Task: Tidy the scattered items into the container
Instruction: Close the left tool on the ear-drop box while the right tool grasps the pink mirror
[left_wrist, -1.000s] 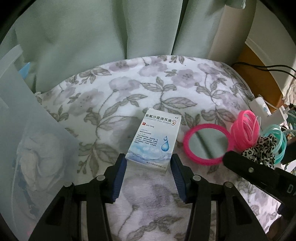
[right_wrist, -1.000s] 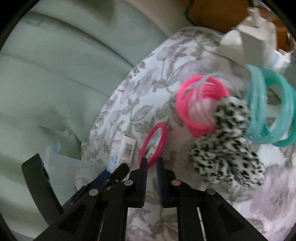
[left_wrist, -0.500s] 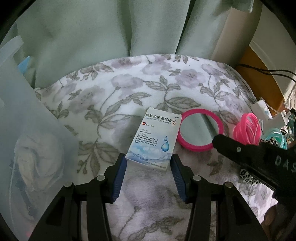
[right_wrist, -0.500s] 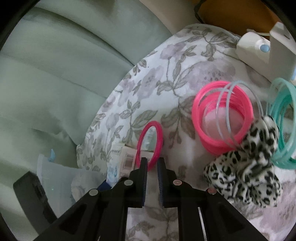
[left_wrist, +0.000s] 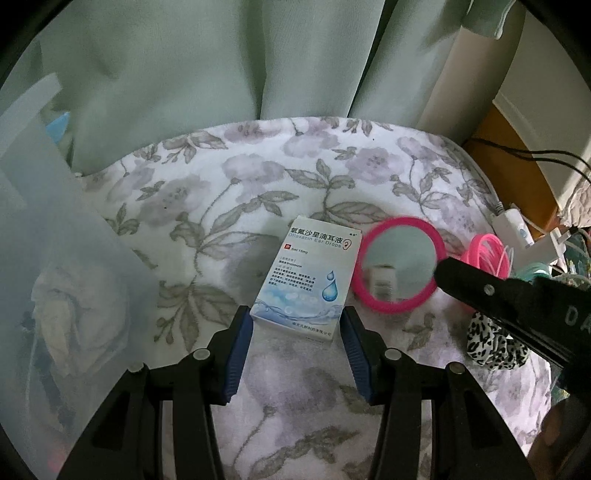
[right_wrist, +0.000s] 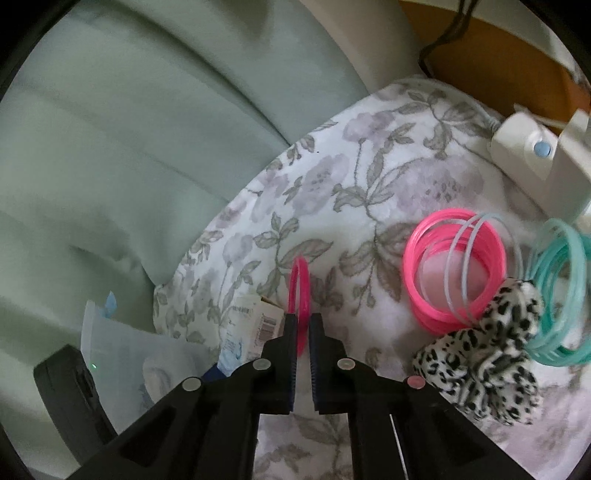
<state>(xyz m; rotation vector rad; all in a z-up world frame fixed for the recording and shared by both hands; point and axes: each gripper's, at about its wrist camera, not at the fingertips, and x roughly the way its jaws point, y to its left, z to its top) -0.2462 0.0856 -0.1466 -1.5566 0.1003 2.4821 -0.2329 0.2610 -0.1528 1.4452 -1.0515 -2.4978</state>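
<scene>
While the right gripper (right_wrist: 303, 328) is clamping the pink mirror (left_wrist: 397, 264), the left gripper (left_wrist: 297, 345) is gaping around the "Ofloxacin Ear Drops" box (left_wrist: 310, 275).

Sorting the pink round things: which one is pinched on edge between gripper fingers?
The pink-rimmed mirror, gripped by the right gripper. The pink bangle stack lies loose beside the leopard scrunchie.

Bedroom: floral blanket (left_wrist: 229, 177), green curtain (left_wrist: 184, 74).
</scene>
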